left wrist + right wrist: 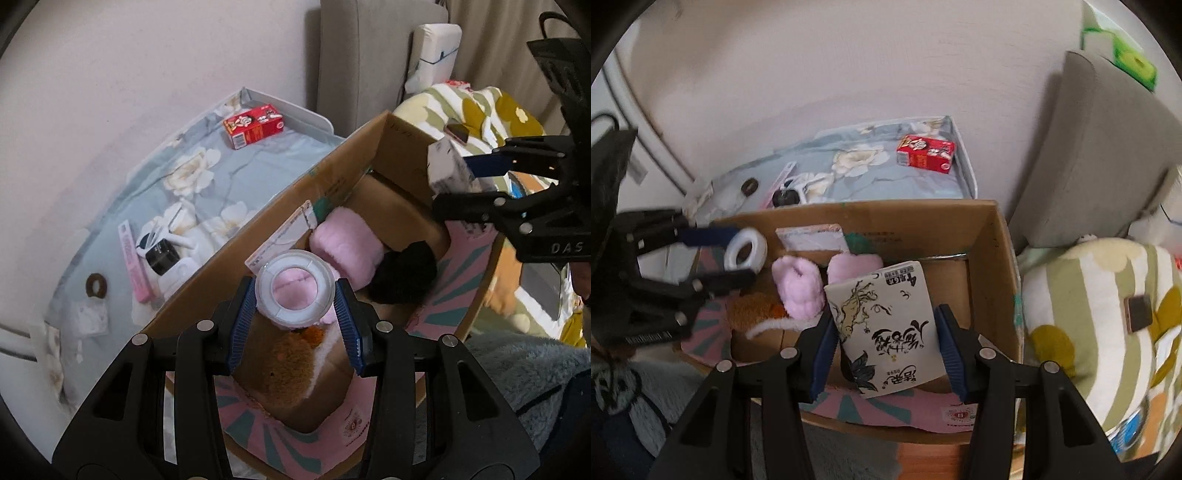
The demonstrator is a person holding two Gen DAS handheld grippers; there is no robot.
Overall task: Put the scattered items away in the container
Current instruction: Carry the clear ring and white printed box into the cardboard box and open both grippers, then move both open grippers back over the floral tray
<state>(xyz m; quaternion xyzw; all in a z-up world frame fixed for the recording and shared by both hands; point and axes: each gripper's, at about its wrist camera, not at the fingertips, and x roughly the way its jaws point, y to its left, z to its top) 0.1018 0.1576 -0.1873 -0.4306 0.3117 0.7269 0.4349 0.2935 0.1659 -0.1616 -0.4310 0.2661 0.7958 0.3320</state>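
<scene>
An open cardboard box (354,147) (993,236) holds pink fluffy slippers (351,247) (799,291), a brown plush toy (284,365) (753,310) and a black fuzzy item (402,277). My left gripper (295,295) (720,254) is shut on a clear tape roll (293,286) (746,249) and holds it over the box. My right gripper (886,332) (469,177) is shut on a white tissue pack (890,325) (448,170) with black lettering, above the box's right side.
On the floral blue cloth (192,177) behind the box lie a red carton (255,125) (925,153), a pink strip (133,262), a black-and-white device (162,254) and a brown ring (96,285). A phone (1139,314) lies on the striped bedding at the right.
</scene>
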